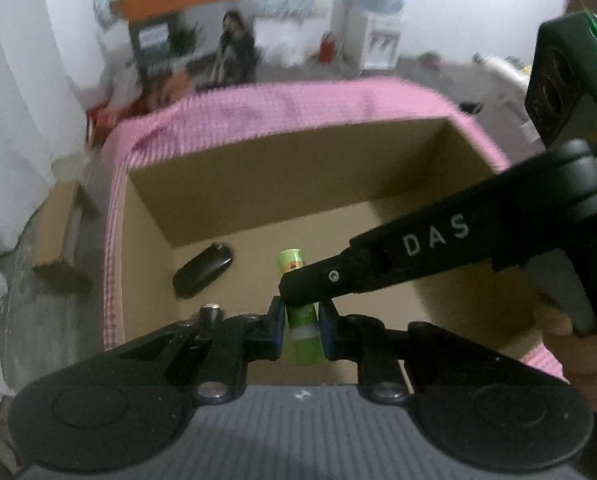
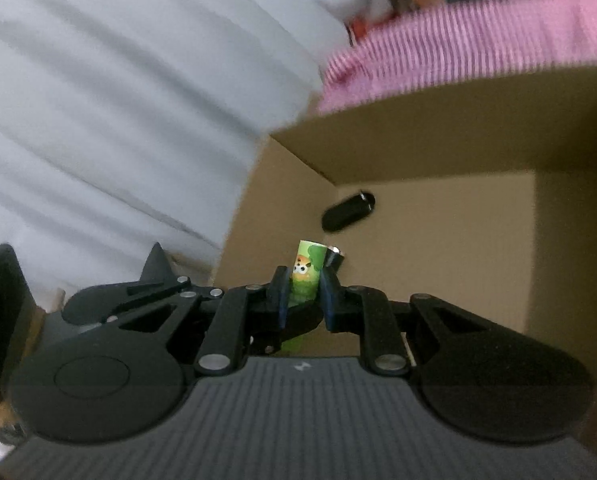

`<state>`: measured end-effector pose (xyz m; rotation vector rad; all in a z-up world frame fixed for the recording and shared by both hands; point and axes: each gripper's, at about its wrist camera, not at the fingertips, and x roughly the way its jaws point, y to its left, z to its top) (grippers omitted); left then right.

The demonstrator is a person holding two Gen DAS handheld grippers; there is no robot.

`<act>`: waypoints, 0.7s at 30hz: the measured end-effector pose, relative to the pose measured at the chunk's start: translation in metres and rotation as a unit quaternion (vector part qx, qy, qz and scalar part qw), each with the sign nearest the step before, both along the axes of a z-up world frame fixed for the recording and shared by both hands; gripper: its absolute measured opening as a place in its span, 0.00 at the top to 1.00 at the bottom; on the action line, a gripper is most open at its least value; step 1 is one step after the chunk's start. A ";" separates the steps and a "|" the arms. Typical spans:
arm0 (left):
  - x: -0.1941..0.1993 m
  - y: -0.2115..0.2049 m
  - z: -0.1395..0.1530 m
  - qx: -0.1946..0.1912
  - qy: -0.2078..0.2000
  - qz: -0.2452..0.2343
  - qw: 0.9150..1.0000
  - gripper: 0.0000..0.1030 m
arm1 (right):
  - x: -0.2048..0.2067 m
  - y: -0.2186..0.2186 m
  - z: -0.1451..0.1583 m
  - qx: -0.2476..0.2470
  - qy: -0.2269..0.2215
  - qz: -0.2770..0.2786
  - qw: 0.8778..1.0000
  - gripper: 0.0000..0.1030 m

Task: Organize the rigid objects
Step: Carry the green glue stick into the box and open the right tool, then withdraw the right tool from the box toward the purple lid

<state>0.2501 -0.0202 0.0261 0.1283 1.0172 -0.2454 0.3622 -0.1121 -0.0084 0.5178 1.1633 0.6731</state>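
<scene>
Pinching one green tube (image 1: 303, 334), both grippers' fingers (image 2: 327, 296) sit nearly closed.

Both views sat low on their own grippers, looking forward along the two fingers and tilted down into an open cardboard box (image 1: 282, 184). The left wrist camera looked from above the near rim, steeply down, with the left gripper (image 1: 303, 320) close at the bottom of its frame and the room beyond the far wall. The right wrist camera looked from the box's right side at a shallower tilt, the right gripper (image 2: 304, 296) close below. Both shared the box floor, a green tube (image 1: 302, 336) (image 2: 305, 276), a black object (image 1: 202, 274) (image 2: 348, 212) and the pink checked cloth (image 1: 338, 108) (image 2: 478, 48)
</scene>
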 end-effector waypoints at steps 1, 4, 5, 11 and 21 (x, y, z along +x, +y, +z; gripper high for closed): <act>0.001 0.007 -0.002 0.004 0.010 0.005 1.000 0.82 | 0.005 0.003 -0.007 0.000 0.013 0.000 1.000 0.84; 0.011 0.010 -0.013 0.021 0.019 0.015 0.999 0.82 | 0.024 0.013 -0.028 -0.001 0.042 0.001 0.999 0.83; 0.012 0.011 -0.014 0.021 0.020 0.017 0.999 0.80 | 0.023 0.013 -0.032 0.000 0.045 0.002 0.999 0.83; 0.005 0.011 -0.008 0.012 0.009 0.023 1.000 0.75 | 0.030 0.015 -0.035 0.011 0.046 -0.001 0.999 0.82; -0.051 0.000 0.046 -0.012 -0.069 -0.009 0.997 0.43 | -0.018 -0.033 0.016 0.036 -0.047 -0.040 0.997 0.68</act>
